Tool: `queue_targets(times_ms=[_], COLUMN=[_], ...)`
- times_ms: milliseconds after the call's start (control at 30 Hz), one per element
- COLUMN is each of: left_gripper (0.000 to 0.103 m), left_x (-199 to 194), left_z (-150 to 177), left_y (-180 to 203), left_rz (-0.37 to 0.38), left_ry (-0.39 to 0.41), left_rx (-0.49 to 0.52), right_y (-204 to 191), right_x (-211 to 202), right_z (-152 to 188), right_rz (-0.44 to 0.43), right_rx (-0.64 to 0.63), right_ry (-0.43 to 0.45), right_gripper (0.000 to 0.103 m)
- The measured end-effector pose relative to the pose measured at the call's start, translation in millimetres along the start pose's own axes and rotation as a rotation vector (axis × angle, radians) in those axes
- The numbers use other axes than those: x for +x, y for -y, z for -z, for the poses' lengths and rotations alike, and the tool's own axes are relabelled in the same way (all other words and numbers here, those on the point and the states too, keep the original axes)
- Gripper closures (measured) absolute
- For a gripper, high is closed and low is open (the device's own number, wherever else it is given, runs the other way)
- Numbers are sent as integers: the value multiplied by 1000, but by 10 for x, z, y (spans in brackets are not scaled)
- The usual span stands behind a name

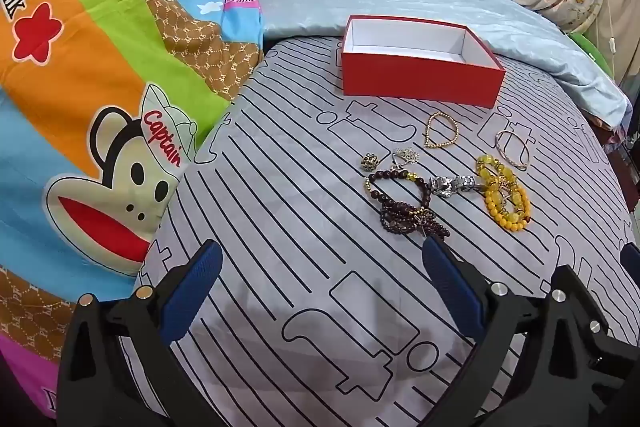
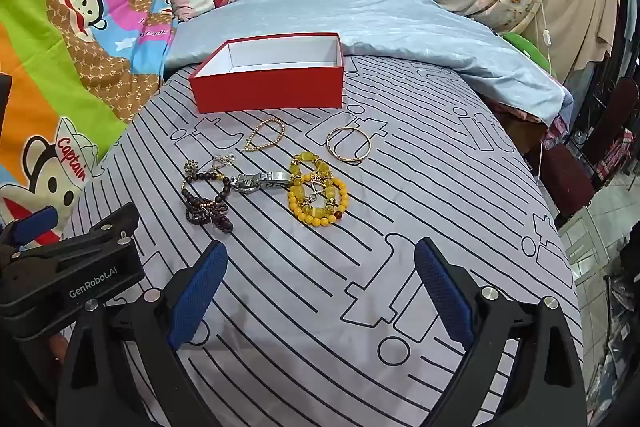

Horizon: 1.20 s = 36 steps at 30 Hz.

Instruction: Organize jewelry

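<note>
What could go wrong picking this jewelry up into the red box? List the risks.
1. The dark bead bracelets, silver watch and yellow bead bracelets touch or overlap, so lifting one may drag another.
2. The thin gold bangle lies flat on the soft striped sheet; the pads may pinch fabric instead.
3. The red box looks light; a bump could shift it.

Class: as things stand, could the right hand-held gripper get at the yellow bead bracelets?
Probably yes. The right hand-held gripper is open, and only bare striped sheet lies between it and the yellow bead bracelets.
</note>
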<state>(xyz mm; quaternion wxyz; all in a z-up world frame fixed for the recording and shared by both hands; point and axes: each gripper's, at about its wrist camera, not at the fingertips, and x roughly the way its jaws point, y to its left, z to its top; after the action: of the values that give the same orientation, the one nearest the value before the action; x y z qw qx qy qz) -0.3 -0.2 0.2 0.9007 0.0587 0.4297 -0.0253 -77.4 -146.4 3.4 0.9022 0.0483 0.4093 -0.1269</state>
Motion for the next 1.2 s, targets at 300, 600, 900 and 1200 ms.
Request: queue_targets(times_ms=[300, 600, 900, 1200], left_gripper=[5, 5, 5, 5], left_x=[9, 35, 52, 54], left_z=[23, 22, 29, 38], left_y=[19, -19, -12, -11], left_rz=[0, 4, 4, 5], left_ry=[-3, -19, -22, -22], left_rx=[-5, -1, 1, 2], right_y=[-16, -33, -82, -57], right_x=[-14, -6, 13, 29], right_z=[5, 6, 11, 3], right_rz=[-5, -2, -4, -4], right_rx=[0, -2, -3, -5], right_ry=[-2, -2, -7, -9], right_gripper=[10, 10, 10, 10])
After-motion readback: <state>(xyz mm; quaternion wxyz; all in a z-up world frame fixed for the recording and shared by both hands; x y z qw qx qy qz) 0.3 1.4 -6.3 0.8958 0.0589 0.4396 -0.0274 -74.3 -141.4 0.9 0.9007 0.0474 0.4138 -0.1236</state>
